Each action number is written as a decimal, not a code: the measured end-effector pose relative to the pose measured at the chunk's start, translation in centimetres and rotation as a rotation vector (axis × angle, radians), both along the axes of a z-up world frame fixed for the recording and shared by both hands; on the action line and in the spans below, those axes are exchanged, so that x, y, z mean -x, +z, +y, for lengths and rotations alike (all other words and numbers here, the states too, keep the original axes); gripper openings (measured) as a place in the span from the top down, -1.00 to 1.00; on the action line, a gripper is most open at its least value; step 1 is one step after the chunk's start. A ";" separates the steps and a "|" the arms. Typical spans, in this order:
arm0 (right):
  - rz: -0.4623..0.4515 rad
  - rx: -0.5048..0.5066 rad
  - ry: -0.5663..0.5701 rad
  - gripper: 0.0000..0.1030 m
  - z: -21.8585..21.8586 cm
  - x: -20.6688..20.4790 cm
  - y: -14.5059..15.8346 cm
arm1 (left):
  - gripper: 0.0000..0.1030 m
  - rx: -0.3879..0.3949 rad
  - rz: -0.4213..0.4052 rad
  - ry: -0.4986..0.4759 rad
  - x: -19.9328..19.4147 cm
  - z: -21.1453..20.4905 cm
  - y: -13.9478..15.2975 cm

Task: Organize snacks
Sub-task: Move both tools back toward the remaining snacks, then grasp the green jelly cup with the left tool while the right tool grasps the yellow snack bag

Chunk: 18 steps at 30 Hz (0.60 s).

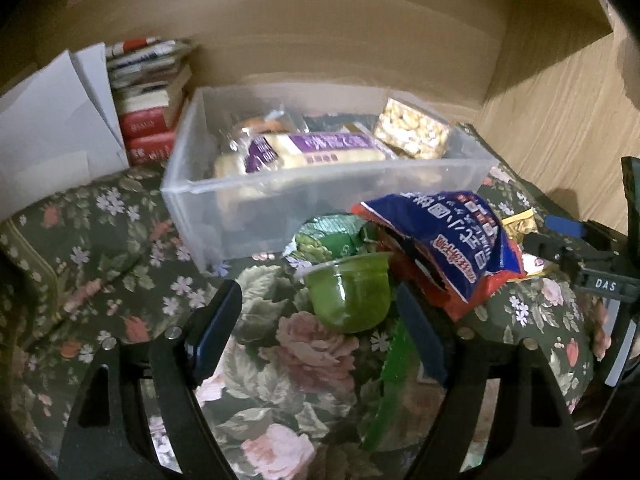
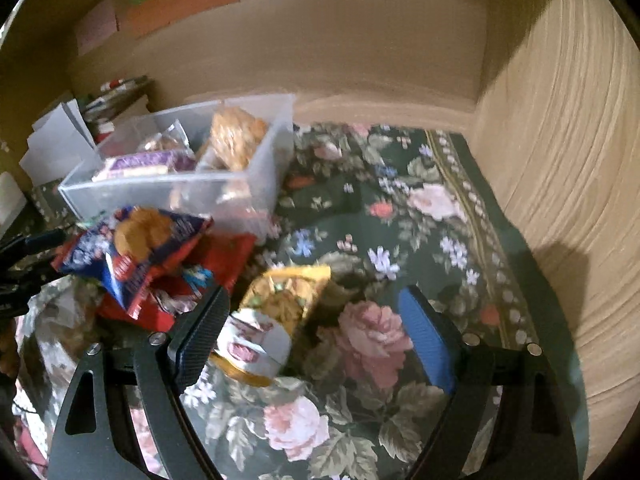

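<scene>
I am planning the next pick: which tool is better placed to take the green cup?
Left. The green cup lies between the open left tool; the right tool is open around a yellow packet.

1. A dark green floral tablecloth with pink roses and small pale flowers covers the whole surface; a patterned border strip runs along its right side.
2. A stack of books, red spines lowest, stands at the back left, too blurred to read.
3. White folded paper or card, possibly a box, leans just beside the books.
4. A light wood-grain panel rises along the cloth's right edge.
5. Orange, pink and green rectangles sit on the tan back wall.
</scene>
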State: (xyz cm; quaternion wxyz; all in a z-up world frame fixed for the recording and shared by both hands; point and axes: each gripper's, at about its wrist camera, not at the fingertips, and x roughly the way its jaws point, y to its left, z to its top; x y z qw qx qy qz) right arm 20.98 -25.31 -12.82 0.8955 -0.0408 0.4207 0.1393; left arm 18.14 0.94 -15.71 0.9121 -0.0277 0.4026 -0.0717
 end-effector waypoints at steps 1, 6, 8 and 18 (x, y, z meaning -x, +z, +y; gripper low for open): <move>0.010 -0.003 0.001 -0.64 0.0 0.0 -0.3 | -0.56 0.002 0.007 0.001 -0.3 -0.1 -0.3; 0.041 -0.010 0.033 -0.53 0.5 -0.3 -1.0 | -0.38 0.010 0.030 0.003 -1.4 -0.8 -1.2; 0.062 -0.023 0.052 -0.39 0.9 -0.6 -1.4 | -0.24 0.025 0.045 -0.007 -1.8 -1.0 -1.5; 0.071 -0.049 0.079 0.34 1.3 -0.6 -1.7 | 0.06 0.069 0.051 -0.019 -1.8 -0.6 -1.7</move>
